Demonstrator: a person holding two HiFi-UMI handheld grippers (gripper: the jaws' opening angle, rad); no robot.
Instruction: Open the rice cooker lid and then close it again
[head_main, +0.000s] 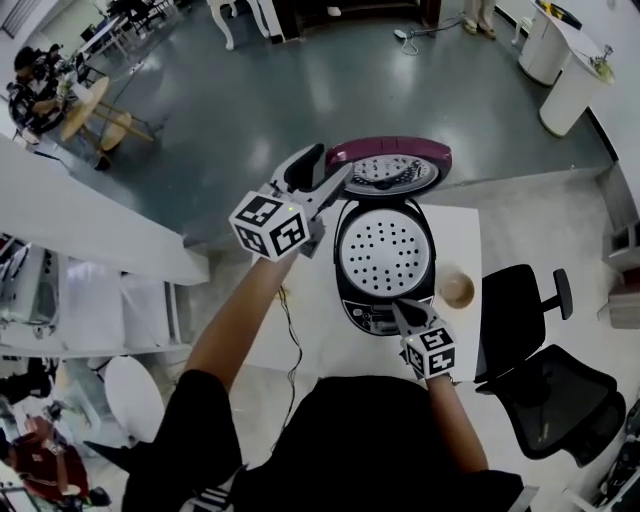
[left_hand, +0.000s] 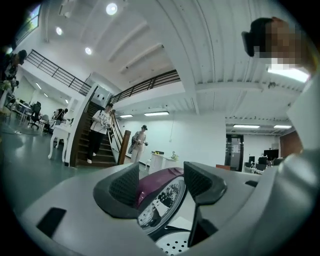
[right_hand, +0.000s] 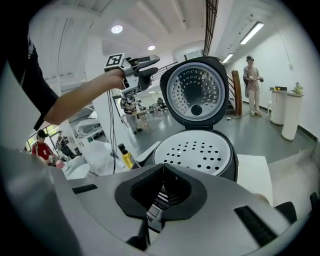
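Lid (head_main: 390, 165) stands upright at the back of the rice cooker (head_main: 385, 255) on the desk (head_main: 462, 235) — just ahead of the left gripper (head_main: 322, 172), jaws released, maroon rim seen through their gap. Right gripper (head_main: 402, 308): jaws clenched, empty, tips at the cooker's front panel. To close well, I judge the left jaws should push the lid's top edge down along its hinge arc — slowly, until it latches.

Maroon shell on the lid (head_main: 390, 152) just ahead of the left gripper (head_main: 322, 175), silvery dotted lining underneath. White tray (head_main: 385, 252) peppered with dark holes in front of the right gripper (head_main: 400, 308), yellow bottle (right_hand: 127, 159) off to its left. Black-and-white squares on the left cube (head_main: 270, 225).
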